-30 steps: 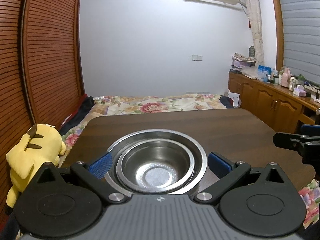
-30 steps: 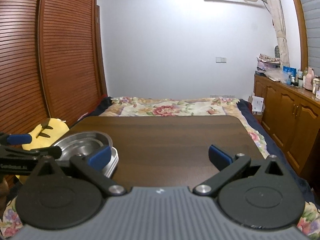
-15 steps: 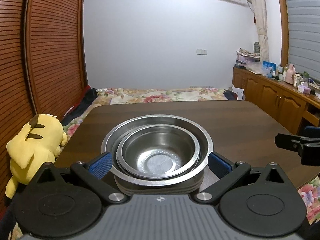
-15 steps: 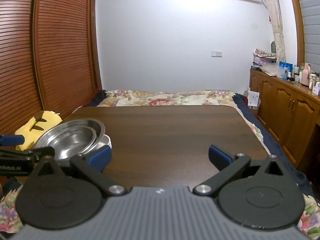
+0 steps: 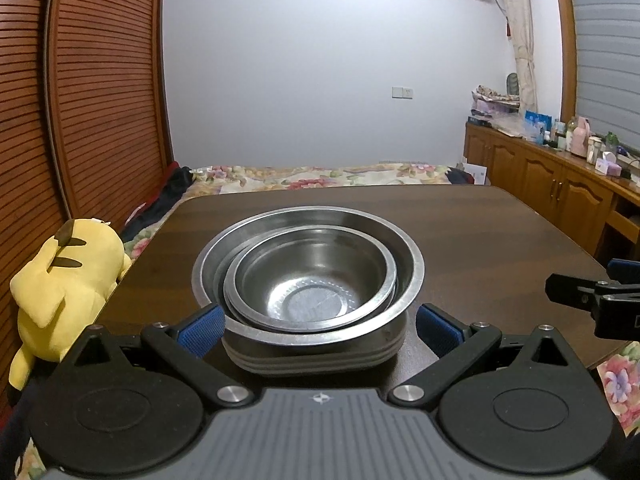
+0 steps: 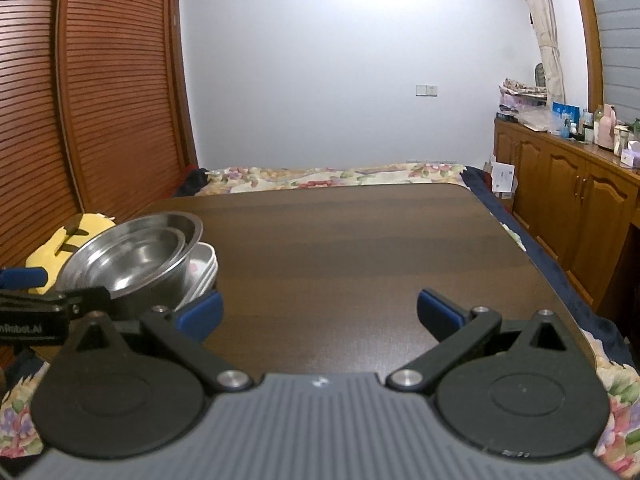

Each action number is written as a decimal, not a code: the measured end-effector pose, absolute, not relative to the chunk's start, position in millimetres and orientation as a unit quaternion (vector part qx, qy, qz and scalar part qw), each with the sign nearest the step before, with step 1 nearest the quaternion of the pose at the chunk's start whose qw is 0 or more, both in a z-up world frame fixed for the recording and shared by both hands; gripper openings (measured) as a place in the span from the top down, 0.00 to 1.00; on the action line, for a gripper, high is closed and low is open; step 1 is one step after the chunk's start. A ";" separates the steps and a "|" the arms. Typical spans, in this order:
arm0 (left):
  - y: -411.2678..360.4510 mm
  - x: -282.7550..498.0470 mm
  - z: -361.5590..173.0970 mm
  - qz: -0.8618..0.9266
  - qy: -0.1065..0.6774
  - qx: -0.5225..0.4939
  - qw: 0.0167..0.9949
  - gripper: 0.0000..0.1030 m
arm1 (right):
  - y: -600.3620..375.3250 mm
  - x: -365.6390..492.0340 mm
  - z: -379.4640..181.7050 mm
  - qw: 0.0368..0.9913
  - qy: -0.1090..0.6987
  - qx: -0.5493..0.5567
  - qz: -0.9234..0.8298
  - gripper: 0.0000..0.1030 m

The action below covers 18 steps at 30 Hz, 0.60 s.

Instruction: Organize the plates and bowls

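A: What are your tongs doing?

B: Both are spread wide and hold nothing. The left gripper (image 5: 318, 326) has the stack between its blue pads, near the pads but gripped by neither. The right gripper (image 6: 319, 312) is over bare table (image 6: 360, 248), to the right of the stack.

A: Where's the stack?

B: Near the left, near corner of the table. A small steel bowl (image 5: 310, 278) sits inside a large steel bowl (image 5: 408, 268), and both rest on a pile of white plates (image 5: 316, 356). From the right-hand camera the plates (image 6: 202, 270) show stepped rims below the bowls (image 6: 132, 260).

A: Anything in the small bowl?

B: It looks empty; you see its bare bottom. It sits off-centre, pushed toward the near left of the large bowl.

A: So what's left for you?

B: Judging by the table, everything looks gathered already. If you want it neater, nudge the small bowl to centre with one pad, gently, since steel on steel should slide easily.

A: Any risk?

B: The large bowl overhangs the plates, so pushing on its rim could tip it. Steady the plates from the side and keep away from the table edge; a yellow plush toy (image 5: 64, 280) sits just off the left side.
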<state>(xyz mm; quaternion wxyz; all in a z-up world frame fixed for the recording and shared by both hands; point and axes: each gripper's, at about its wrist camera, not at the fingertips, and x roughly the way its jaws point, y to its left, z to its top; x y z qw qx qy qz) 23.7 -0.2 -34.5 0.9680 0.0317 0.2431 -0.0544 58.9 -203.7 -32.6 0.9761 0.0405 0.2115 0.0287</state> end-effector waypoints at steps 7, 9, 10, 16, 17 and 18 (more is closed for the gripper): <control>-0.1 23.6 -34.7 -0.054 0.243 0.031 0.968 0.00 | -203.3 57.4 -32.8 0.977 0.210 0.041 0.027 0.00; -0.3 23.7 -34.3 -0.053 0.243 0.031 0.968 0.00 | -204.5 58.0 -33.4 0.976 0.211 0.041 0.028 0.00; -0.5 24.1 -33.6 -0.053 0.242 0.031 0.968 0.00 | -204.9 58.1 -33.4 0.976 0.211 0.042 0.028 0.00; -0.2 24.1 -33.5 -0.054 0.241 0.031 0.968 0.00 | -205.1 57.4 -32.1 0.977 0.208 0.041 0.027 0.00; -0.4 23.9 -33.5 -0.054 0.241 0.031 0.968 0.00 | -205.3 57.4 -32.3 0.977 0.208 0.041 0.027 0.00; -0.4 23.8 -33.5 -0.054 0.241 0.032 0.969 0.00 | -205.2 57.6 -32.5 0.977 0.208 0.041 0.027 0.00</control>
